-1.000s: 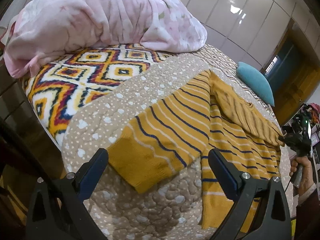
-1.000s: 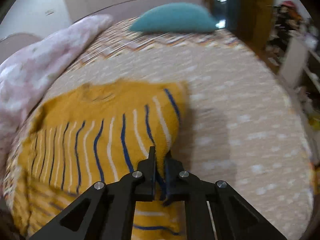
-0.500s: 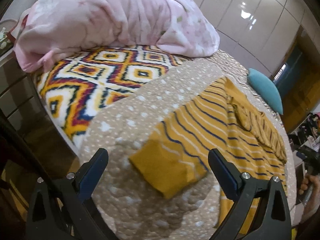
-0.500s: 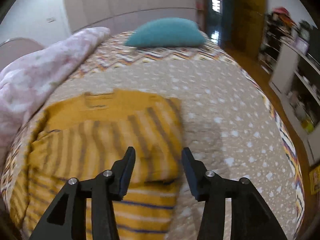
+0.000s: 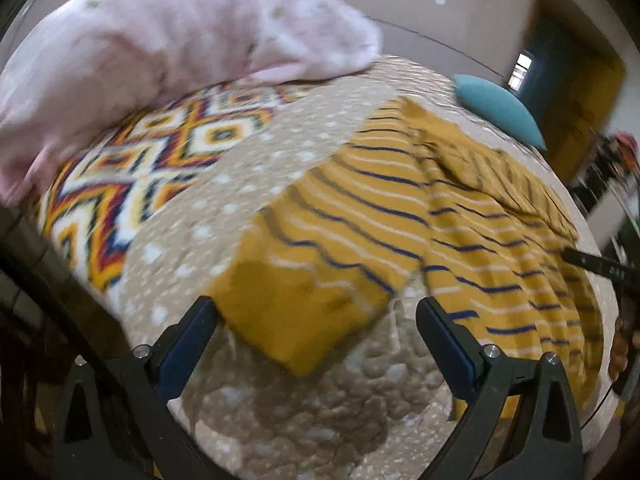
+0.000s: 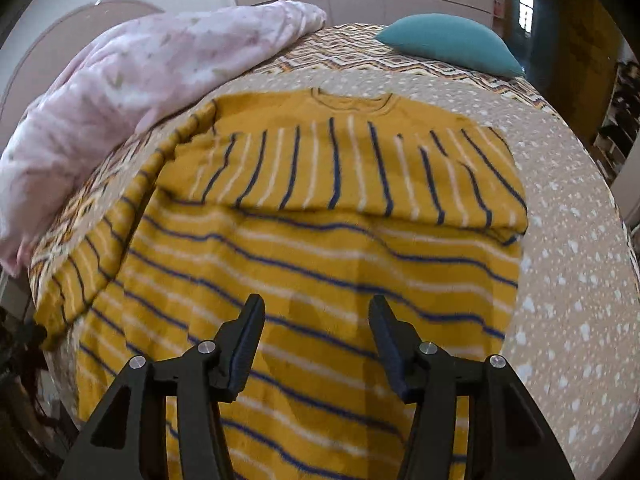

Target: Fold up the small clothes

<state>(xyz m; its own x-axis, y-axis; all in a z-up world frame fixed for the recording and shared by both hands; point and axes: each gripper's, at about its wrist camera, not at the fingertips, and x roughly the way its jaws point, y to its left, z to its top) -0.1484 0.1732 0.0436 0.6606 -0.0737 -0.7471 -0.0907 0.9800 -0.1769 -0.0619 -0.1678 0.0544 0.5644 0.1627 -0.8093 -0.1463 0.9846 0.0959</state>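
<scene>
A mustard sweater with navy and white stripes lies flat on the bed. One sleeve is folded across its chest, below the collar. My right gripper hovers over the sweater's body; its jaws are opening and nothing is between them. In the left wrist view the other sleeve stretches out toward me, ending in a plain mustard cuff. My left gripper stands open just above that cuff, one finger on either side, without pressing on it.
A pink duvet is heaped at the back left over a diamond-patterned blanket. A teal pillow lies at the far end. The beige dotted quilt runs to the bed's edge. A person's hand shows at the right.
My right gripper has let go of the sleeve, opened and drawn back over the sweater's body; the sleeve now lies across the chest. The left gripper has moved closer to the cuff.
</scene>
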